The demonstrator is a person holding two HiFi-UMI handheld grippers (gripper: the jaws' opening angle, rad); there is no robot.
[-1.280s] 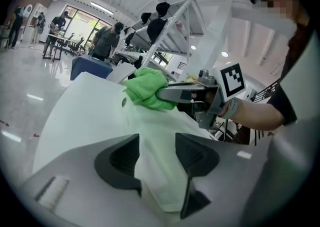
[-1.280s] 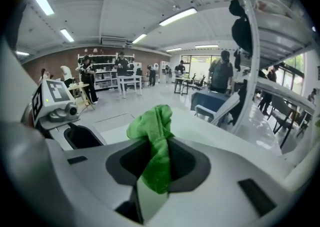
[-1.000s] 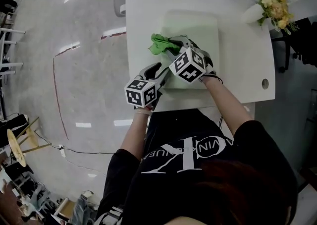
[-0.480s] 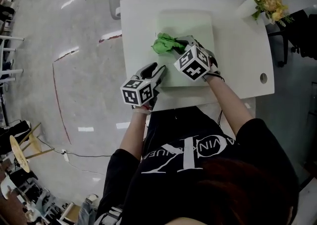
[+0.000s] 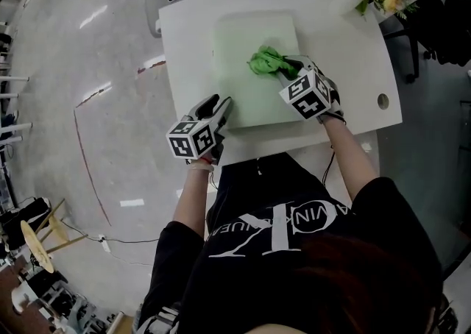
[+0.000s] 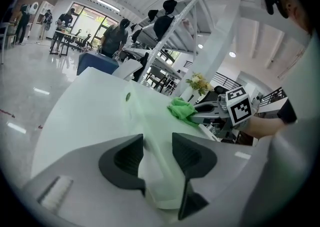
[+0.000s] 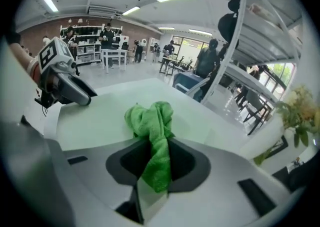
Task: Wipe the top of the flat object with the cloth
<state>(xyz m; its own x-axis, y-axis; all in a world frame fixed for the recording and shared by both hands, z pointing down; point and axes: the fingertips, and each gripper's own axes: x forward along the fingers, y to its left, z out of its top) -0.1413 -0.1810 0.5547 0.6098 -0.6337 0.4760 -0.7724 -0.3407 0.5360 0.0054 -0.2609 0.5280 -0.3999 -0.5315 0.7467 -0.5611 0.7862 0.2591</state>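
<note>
Between jaws of right gripper (image 7: 158, 145): green cloth (image 7: 150, 117), clamped tight, touching board (image 5: 243, 45); left gripper (image 6: 158, 141) pinches board's near corner.

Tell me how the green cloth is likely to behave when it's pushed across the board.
Probably floppy: the cloth hangs in bunched folds from the right gripper, so it should crumple rather than slide flat. It looks light and soft, likely dragging over the board without shifting it much.

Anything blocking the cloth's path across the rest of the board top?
Nothing visible. The cloth, in the right gripper, sits on the board, whose top is otherwise bare. The left gripper clamps only its near corner.
</note>
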